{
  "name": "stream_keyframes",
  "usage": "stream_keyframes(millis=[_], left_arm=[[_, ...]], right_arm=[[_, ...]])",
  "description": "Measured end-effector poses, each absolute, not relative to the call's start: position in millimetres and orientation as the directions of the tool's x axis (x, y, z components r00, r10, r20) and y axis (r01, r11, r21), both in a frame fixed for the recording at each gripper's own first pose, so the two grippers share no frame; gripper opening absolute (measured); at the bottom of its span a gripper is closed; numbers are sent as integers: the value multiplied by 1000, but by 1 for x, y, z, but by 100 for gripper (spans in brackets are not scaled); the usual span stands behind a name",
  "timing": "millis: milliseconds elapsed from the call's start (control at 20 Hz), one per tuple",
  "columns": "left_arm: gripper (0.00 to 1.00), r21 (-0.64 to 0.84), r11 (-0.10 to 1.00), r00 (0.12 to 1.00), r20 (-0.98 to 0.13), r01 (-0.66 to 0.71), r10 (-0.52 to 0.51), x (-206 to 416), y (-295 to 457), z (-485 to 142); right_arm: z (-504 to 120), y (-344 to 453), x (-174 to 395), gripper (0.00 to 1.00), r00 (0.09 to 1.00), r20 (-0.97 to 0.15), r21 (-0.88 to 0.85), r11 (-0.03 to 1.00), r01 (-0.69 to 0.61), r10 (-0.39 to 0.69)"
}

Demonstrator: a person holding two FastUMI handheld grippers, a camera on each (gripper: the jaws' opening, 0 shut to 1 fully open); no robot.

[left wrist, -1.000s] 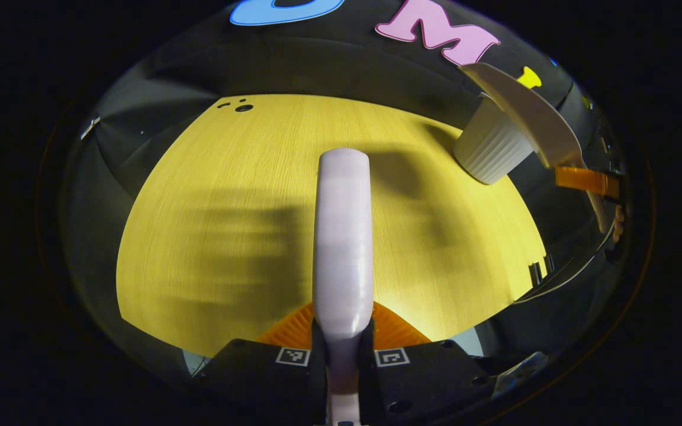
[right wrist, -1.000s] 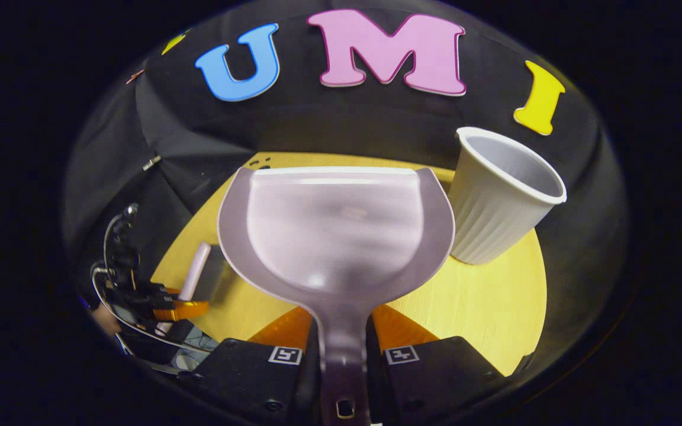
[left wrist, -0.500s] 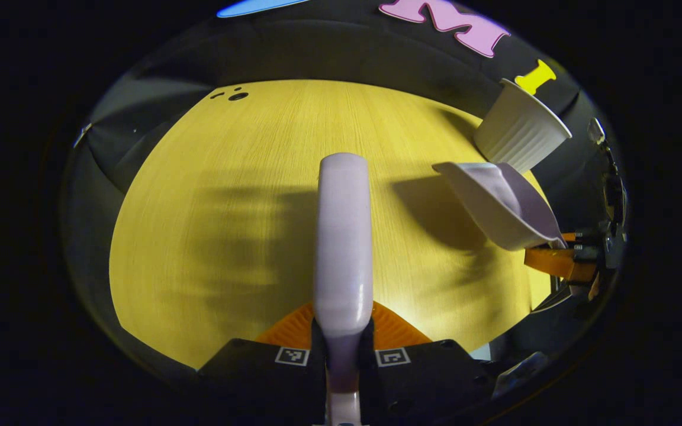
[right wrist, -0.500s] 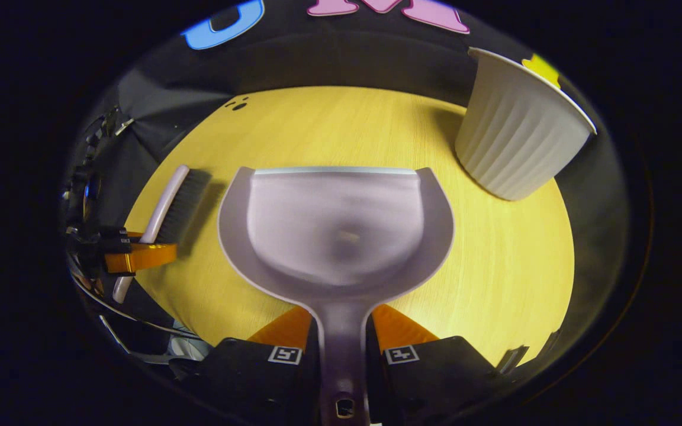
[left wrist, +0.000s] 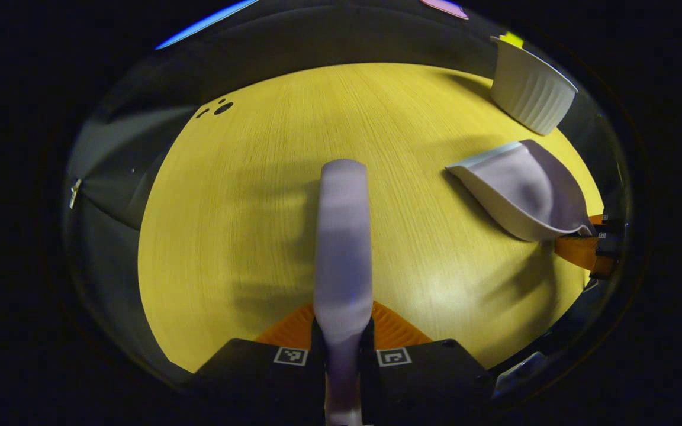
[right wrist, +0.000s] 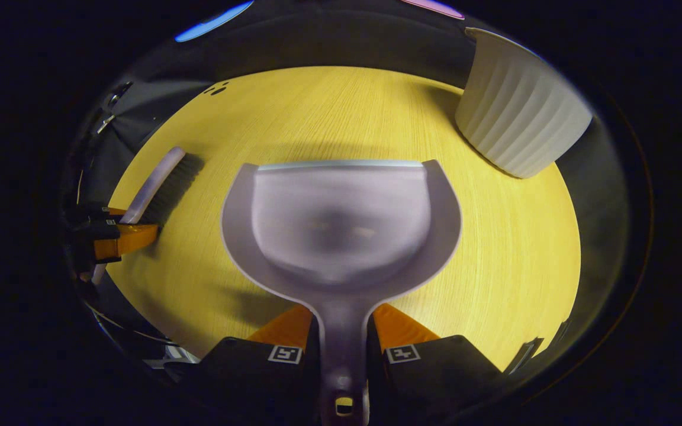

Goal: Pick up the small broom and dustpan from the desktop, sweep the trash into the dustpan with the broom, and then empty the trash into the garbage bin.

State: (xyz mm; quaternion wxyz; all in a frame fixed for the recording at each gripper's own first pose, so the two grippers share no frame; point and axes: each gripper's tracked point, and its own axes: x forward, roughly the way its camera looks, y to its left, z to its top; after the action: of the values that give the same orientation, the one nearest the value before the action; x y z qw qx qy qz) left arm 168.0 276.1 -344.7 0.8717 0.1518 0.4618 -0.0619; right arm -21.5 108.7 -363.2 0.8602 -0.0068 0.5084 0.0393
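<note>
My left gripper (left wrist: 344, 324) is shut on the pale broom (left wrist: 344, 236), whose back runs straight ahead over the yellow table (left wrist: 246, 207). My right gripper (right wrist: 344, 324) is shut on the handle of the pale dustpan (right wrist: 341, 225), which is held level and low above the table with its lip pointing away. In the left gripper view the dustpan (left wrist: 521, 192) is to the right, with the right gripper (left wrist: 584, 248) behind it. In the right gripper view the broom (right wrist: 160, 180), dark bristles down, is at the left in the left gripper (right wrist: 119, 239). No trash shows on the table or in the pan.
A white ribbed bin (right wrist: 518, 112) stands at the table's far right corner, beyond the dustpan; the left gripper view shows the bin (left wrist: 530, 89) at upper right. Small dark holes (left wrist: 222, 108) mark the far left of the tabletop. The table's edges drop into dark cloth.
The dustpan has come away from the bin's mouth and gone down to just above the table. The broom has tipped lower toward the tabletop too.
</note>
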Motion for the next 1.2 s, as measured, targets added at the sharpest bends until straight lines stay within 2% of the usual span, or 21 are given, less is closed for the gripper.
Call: stream_keyframes(millis=[100,150,250,300,350,500,550,750,1000,1200], left_arm=[[27,201,952,562,-826,230,38,169,278,-346],[30,203,954,567,-823,222,44,170,278,-345],[34,204,956,572,-819,210,49,169,279,-344],[34,192,958,572,-819,212,37,168,277,-343],[39,195,958,580,-814,211,38,168,277,-341],[82,190,960,621,-784,207,21,168,275,-326],[97,175,963,635,-772,204,7,165,274,-322],[98,98,979,729,-682,177,-63,145,263,-273],[98,94,974,897,-417,204,-148,113,245,-194],[97,88,976,957,-231,199,-174,80,234,-140]], right_arm=[[-365,110,-24,37,461,-885,45,996,-74,74],[-365,112,-22,38,465,-881,55,996,-72,82],[-366,113,-23,35,458,-885,63,996,-71,88],[-364,115,-24,44,456,-885,73,995,-70,97],[-363,117,-23,41,459,-882,84,994,-69,106],[-353,116,-21,100,496,-861,104,994,-45,112],[-347,115,-21,100,512,-851,110,993,-34,112],[-301,104,-22,100,625,-777,96,995,-3,77],[-224,92,-23,100,794,-607,69,998,11,33],[-164,87,-40,100,892,-452,51,999,4,19]])
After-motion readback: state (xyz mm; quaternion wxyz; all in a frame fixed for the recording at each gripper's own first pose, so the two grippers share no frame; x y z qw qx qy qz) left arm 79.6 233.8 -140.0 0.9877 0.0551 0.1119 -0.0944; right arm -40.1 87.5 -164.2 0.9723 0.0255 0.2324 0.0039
